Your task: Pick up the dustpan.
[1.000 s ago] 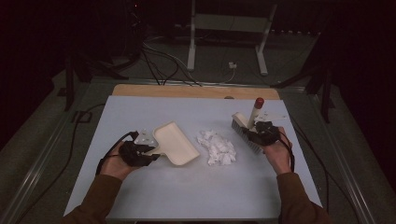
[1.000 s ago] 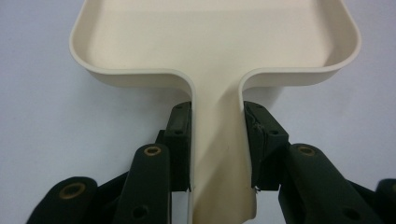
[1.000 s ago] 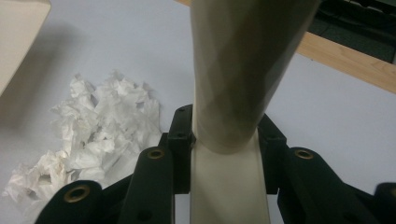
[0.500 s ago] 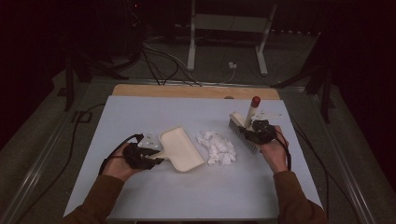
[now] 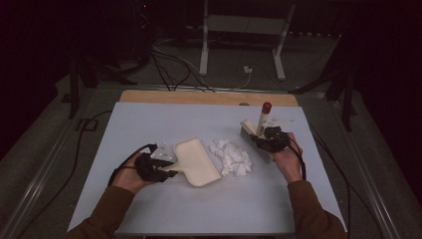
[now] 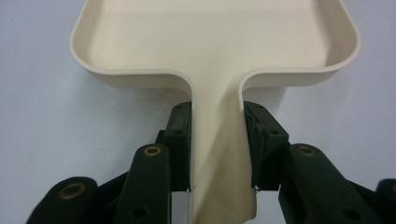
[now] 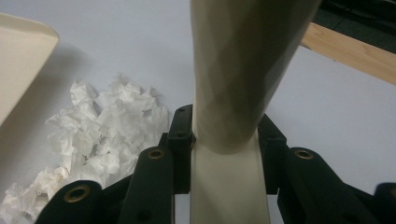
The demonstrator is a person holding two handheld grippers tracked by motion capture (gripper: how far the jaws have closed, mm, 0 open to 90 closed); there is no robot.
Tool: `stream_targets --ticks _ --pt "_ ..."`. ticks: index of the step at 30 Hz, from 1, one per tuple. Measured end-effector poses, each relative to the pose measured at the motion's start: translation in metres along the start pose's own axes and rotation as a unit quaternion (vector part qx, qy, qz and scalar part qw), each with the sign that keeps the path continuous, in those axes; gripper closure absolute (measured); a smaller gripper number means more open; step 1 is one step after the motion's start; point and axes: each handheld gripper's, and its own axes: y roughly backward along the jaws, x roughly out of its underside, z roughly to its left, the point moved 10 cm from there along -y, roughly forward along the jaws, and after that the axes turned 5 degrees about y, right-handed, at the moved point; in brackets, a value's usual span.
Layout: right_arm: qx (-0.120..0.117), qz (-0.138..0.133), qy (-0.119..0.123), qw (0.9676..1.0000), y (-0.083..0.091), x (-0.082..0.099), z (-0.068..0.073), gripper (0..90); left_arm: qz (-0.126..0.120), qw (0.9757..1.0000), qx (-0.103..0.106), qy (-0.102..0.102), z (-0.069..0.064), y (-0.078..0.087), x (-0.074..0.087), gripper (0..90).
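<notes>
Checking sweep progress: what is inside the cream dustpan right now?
Nothing shows inside the dustpan: its tray is bare in the left gripper view. The crumpled paper pile lies on the table beside it. The pan's far lip is cut off.

We see our left gripper (image 5: 158, 168) clamping the cream plastic dustpan (image 5: 196, 162) beside crumpled white paper scraps (image 5: 231, 157); our right gripper (image 5: 266, 139) clasps the red-tipped cream brush (image 5: 258, 130).
</notes>
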Motion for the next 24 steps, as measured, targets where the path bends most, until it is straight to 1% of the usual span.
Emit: stream_targets --ticks 6,11,15,20,22,24 --pt "0.0 0.005 0.007 1.0 -0.005 -0.004 0.002 67.0 0.002 1.0 0.004 -0.005 -0.002 -0.002 -0.001 66.5" --pt "-0.006 0.004 0.019 0.9998 -0.009 -0.008 0.007 67.0 0.011 0.9998 0.01 -0.012 -0.004 -0.004 0.001 66.4" --pt "-0.01 0.0 0.026 0.9996 -0.013 -0.012 0.012 67.0 0.013 0.9997 0.015 -0.012 -0.005 -0.005 0.001 66.5" --pt "-0.009 0.0 0.035 0.9993 -0.017 -0.017 0.014 67.0 0.017 0.9996 0.017 -0.014 -0.005 -0.008 0.0 66.4" --pt "-0.01 -0.004 0.046 0.9989 -0.018 -0.019 0.015 67.0 0.02 0.9995 0.019 -0.015 -0.005 -0.009 0.0 66.5" --pt "-0.014 -0.015 0.06 0.998 -0.019 -0.023 0.017 67.0 0.021 0.9995 0.021 -0.014 -0.005 -0.01 0.0 66.5"
